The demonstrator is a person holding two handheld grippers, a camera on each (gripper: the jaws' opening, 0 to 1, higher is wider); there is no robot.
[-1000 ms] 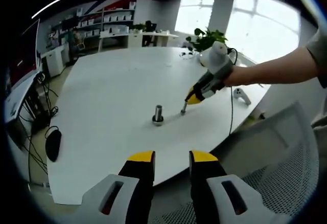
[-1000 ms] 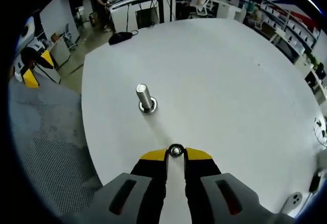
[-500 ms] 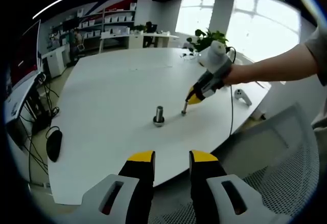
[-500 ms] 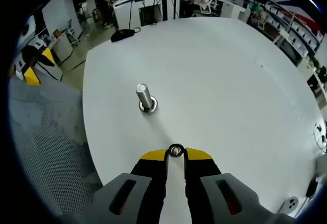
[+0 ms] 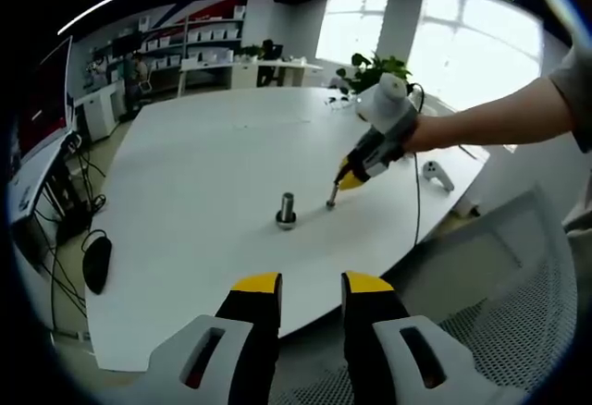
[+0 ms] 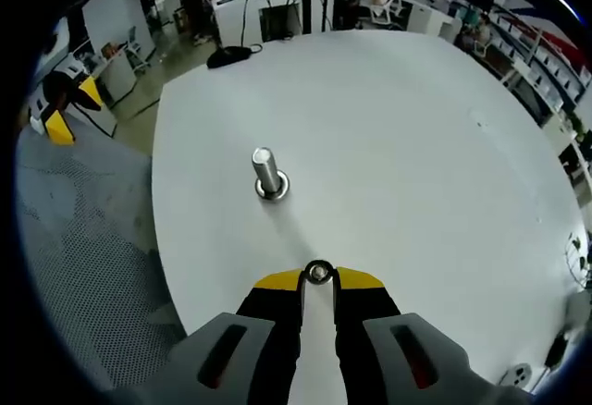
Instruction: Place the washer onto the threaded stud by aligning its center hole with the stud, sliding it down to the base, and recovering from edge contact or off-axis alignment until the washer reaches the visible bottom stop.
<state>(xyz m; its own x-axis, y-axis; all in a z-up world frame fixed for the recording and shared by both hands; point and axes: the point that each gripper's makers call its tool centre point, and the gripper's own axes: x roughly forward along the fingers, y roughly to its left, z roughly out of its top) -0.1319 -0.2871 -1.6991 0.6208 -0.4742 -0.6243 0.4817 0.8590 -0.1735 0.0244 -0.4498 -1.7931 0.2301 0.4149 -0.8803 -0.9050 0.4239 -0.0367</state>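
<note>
The washer (image 6: 319, 273) is pinched edgewise between the yellow tips of the right gripper (image 6: 318, 280), at lower centre of the right gripper view; the centre hole is thereby left free and facing forward, which is judged to suit threading over the stud (image 6: 268, 173); the stud stands upright on its flanged base at left of centre on the white table (image 6: 416, 146), well apart from the washer, with nothing seen on its shank; placement is judged not yet begun.

In the left gripper view the right gripper (image 5: 354, 176) is seen right of centre, held by a hand (image 5: 427, 133), its tips angled down close to the table (image 5: 203, 146) just beside the stud (image 5: 286, 211); whether the washer touches the table cannot be told. The left gripper (image 5: 310, 285) is held back at the bottom of its frame, over the table's near edge, jaws apart and grasping nothing; it is judged to be kept clear as an observer.

Against the earlier frames, little is changed: the washer is pinched as before; in the right gripper view the stud sits slightly higher and to the right, which is attributed to a small camera shift, not to the stud.
</note>
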